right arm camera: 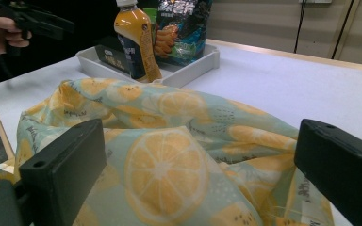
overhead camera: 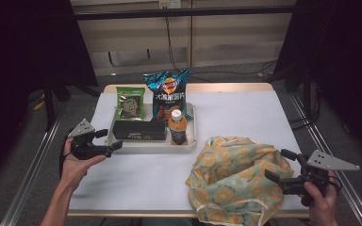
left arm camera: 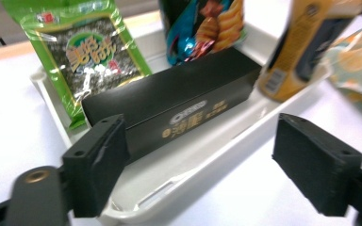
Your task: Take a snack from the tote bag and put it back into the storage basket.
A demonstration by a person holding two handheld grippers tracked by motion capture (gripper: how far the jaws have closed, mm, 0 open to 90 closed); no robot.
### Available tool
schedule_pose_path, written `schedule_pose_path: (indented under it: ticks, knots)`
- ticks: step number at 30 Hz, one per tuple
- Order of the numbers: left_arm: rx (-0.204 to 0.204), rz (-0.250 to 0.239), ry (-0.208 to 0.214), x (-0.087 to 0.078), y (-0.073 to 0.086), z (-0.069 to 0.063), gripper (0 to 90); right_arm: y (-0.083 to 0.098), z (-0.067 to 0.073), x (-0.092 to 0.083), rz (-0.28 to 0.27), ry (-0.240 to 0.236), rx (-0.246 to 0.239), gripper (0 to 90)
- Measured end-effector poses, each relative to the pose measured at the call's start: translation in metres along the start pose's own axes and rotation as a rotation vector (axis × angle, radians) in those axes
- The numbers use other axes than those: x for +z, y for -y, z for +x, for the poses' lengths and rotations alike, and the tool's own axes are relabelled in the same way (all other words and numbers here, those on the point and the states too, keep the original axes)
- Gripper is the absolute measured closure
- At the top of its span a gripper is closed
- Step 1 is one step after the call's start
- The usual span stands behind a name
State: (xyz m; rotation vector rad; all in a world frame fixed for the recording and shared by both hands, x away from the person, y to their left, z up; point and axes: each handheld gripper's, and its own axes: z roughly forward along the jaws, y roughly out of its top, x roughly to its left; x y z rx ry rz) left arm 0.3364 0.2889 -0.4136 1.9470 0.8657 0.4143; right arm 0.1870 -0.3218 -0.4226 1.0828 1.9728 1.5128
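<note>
Honestly, that black box [left arm camera: 179, 103] looks light but stiff, so grab its long sides. Left tool [left arm camera: 200, 169] sits open just short of it, right tool [right arm camera: 202, 179] open over the floppy bag [right arm camera: 169, 155].

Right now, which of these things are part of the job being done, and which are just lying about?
In the job:
white plastic tray
black cardboard box
green seaweed snack packet
blue crisp bag
orange-capped drink bottle
lemon-print cloth bag
left gripper, open
right gripper, open

Lying about:
black cables on the floor
</note>
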Motion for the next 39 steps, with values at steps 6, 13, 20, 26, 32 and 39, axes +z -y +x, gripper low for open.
schedule_pose_path:
  ticks: [6,13,20,26,32,39]
  knots:
    - [-0.005,-0.027,-0.008,-0.019,0.000,-0.019,7.4,0.000,-0.002,0.000,-0.002,0.005,0.005,2.3]
    - [-0.012,-0.050,-0.023,-0.032,0.010,-0.045,3.9,0.000,-0.003,-0.002,-0.005,0.013,0.008,2.3]
    - [-0.045,-0.103,-0.014,-0.042,0.015,-0.075,2.9,0.000,-0.004,-0.003,-0.009,0.012,0.012,2.3]
    - [-0.038,-0.128,0.055,-0.040,0.023,-0.100,2.4,0.001,-0.004,-0.005,-0.011,0.013,0.012,2.3]
    - [-0.031,-0.130,0.073,-0.035,0.041,-0.123,2.2,0.003,-0.005,-0.008,-0.008,0.024,0.008,2.3]
    - [-0.039,-0.086,0.060,-0.032,0.053,-0.122,2.1,0.003,-0.006,-0.009,-0.007,0.027,0.013,2.2]
